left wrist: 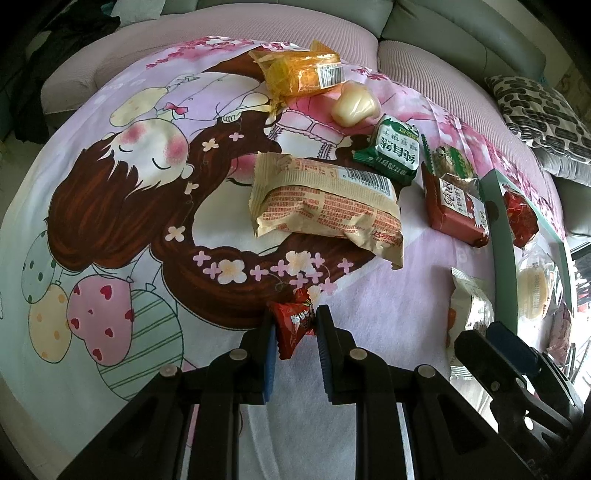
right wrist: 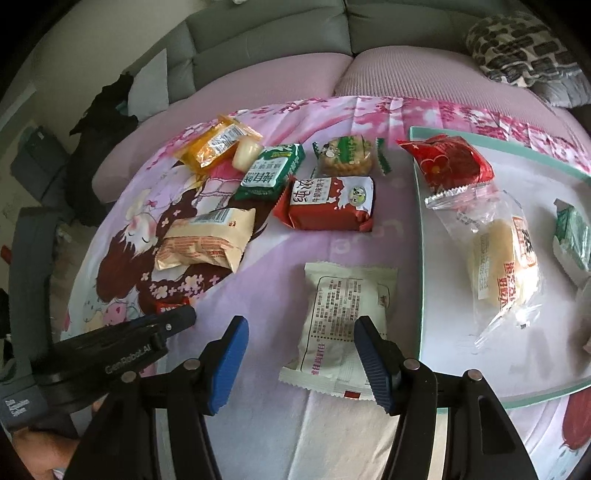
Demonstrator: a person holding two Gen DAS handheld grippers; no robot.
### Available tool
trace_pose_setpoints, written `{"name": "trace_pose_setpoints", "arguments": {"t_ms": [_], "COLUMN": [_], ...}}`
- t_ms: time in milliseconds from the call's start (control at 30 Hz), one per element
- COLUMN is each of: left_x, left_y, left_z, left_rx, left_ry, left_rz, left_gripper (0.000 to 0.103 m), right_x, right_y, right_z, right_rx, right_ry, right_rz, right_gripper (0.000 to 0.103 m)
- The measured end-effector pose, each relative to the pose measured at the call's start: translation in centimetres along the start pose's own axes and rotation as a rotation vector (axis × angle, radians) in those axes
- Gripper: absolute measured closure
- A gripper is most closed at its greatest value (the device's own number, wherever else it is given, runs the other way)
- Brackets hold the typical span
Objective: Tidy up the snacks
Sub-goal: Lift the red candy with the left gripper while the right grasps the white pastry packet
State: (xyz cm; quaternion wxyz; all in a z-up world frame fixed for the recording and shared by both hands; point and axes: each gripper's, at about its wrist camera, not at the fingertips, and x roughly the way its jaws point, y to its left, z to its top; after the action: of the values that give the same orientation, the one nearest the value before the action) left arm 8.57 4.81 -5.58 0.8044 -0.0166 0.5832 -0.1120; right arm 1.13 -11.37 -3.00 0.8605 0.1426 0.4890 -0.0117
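Left gripper clamped on small red candy packet, on the cartoon-print sheet. Right gripper partly open astride white snack packet, pads not pressing, beside green-rimmed tray.

we note a grey sofa at the back, its seat under a ribbed pink cover, with a cartoon-print cloth spread in front. a black-and-white patterned cushion sits at the right end, dark clothing heaped at the left. light is soft and even.
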Motion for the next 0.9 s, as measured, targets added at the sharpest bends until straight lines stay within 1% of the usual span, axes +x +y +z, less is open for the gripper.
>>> {"name": "trace_pose_setpoints", "arguments": {"t_ms": [67, 200, 267, 333, 533, 600, 700, 833, 867, 900], "left_x": [0.0, 0.0, 0.0, 0.0, -0.1, -0.1, -0.1, -0.1, -0.1, -0.1], "left_y": [0.0, 0.3, 0.3, 0.3, 0.4, 0.4, 0.4, 0.4, 0.4, 0.4], "left_z": [0.0, 0.0, 0.0, 0.0, 0.0, 0.0, 0.0, 0.0, 0.0, 0.0], "left_rx": [-0.001, -0.012, -0.012, -0.01, -0.013, -0.015, -0.014, -0.015, -0.016, -0.016], "left_ry": [0.0, 0.002, 0.002, 0.002, 0.002, 0.002, 0.002, 0.002, 0.002, 0.002], "left_rz": [-0.003, -0.019, -0.019, -0.018, -0.027, -0.027, -0.028, -0.029, -0.03, -0.03], "left_gripper": [0.082, 0.082, 0.082, 0.082, 0.082, 0.082, 0.082, 0.082, 0.082, 0.082], "right_x": [0.0, -0.3, -0.2, -0.1, 0.7, 0.7, 0.5, 0.4, 0.2, -0.1], "right_y": [0.0, -0.9, -1.1, -0.9, 0.2, 0.3, 0.4, 1.1, 1.3, 1.2], "right_z": [0.0, 0.0, 0.0, 0.0, -0.3, -0.3, -0.3, -0.3, -0.3, -0.3], "right_rx": [-0.007, 0.031, 0.032, 0.022, -0.041, -0.042, -0.031, -0.043, -0.037, -0.031], "right_ry": [-0.004, -0.016, -0.013, -0.011, 0.002, 0.0, -0.007, -0.01, -0.018, -0.026], "right_rz": [-0.017, -0.035, -0.047, -0.061, -0.15, -0.135, -0.062, -0.003, 0.009, 0.002], "right_gripper": [0.04, 0.04, 0.041, 0.041, 0.04, 0.04, 0.04, 0.04, 0.04, 0.04]}}
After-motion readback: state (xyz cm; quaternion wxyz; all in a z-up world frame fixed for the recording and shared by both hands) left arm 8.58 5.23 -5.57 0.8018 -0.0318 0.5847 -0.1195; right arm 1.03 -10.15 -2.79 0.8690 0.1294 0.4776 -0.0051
